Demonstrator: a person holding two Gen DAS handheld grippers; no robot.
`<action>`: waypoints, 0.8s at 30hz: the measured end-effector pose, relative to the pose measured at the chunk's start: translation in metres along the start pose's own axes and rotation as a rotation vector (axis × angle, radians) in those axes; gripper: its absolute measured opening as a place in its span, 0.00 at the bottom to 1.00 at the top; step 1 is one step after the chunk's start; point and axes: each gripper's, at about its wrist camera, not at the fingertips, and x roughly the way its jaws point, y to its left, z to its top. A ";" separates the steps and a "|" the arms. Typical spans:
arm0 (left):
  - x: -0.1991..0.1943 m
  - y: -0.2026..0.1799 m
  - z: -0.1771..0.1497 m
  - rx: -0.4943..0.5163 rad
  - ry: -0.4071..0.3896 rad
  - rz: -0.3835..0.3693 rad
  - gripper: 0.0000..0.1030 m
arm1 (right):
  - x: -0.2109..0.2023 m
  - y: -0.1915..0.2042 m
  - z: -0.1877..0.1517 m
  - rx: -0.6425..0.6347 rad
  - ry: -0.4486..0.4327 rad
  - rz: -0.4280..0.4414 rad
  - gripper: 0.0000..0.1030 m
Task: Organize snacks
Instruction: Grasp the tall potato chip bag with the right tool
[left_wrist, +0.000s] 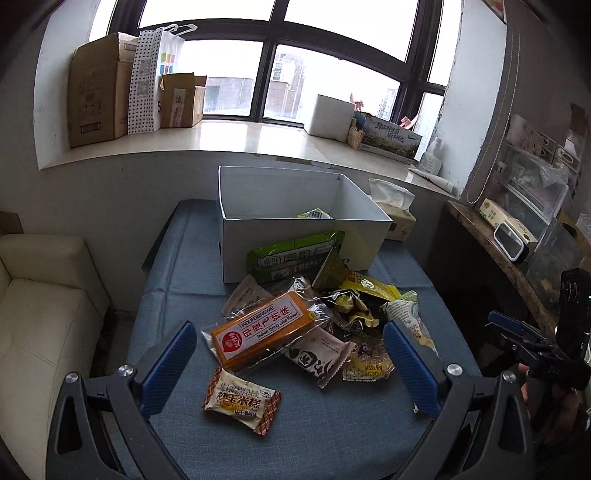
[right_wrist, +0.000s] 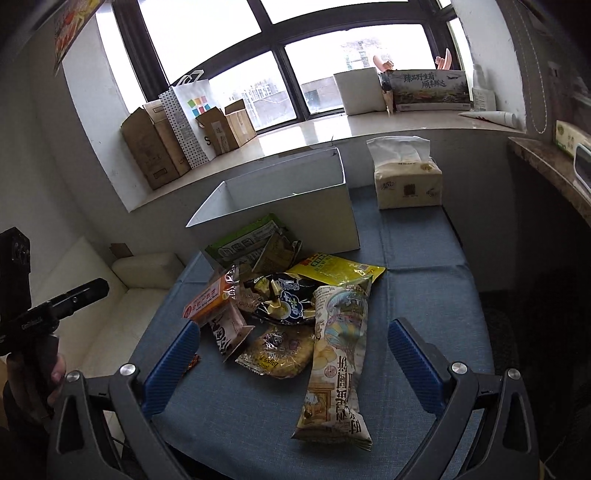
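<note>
A pile of snack packets lies on the blue tablecloth (left_wrist: 317, 424) in front of an open white box (left_wrist: 295, 243). My left gripper (left_wrist: 290, 365) is open and empty, jaws either side of an orange flying-cake pack (left_wrist: 264, 330) and a small corn-cake packet (left_wrist: 242, 400). One yellow packet (left_wrist: 314, 213) lies inside the box. My right gripper (right_wrist: 291, 363) is open and empty, with a tall cream chip bag (right_wrist: 338, 362), a yellow round packet (right_wrist: 279, 352) and a dark packet (right_wrist: 282, 301) between its jaws. A green bag (right_wrist: 245, 242) leans on the box (right_wrist: 295, 221).
A tissue pack (right_wrist: 408, 179) stands right of the box. A cream sofa (left_wrist: 40, 310) is left of the table. Cardboard boxes (left_wrist: 99, 92) and a dotted bag (left_wrist: 146, 81) sit on the windowsill. A cluttered shelf (left_wrist: 517, 236) is at right.
</note>
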 end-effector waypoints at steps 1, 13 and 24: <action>0.000 -0.001 -0.001 0.002 0.001 0.005 1.00 | 0.002 -0.002 -0.001 -0.001 0.009 -0.006 1.00; 0.006 0.000 -0.017 0.044 0.044 0.052 1.00 | 0.062 -0.014 -0.014 -0.066 0.201 -0.126 1.00; 0.019 0.004 -0.031 0.046 0.098 0.061 1.00 | 0.123 -0.018 -0.044 -0.111 0.368 -0.149 0.77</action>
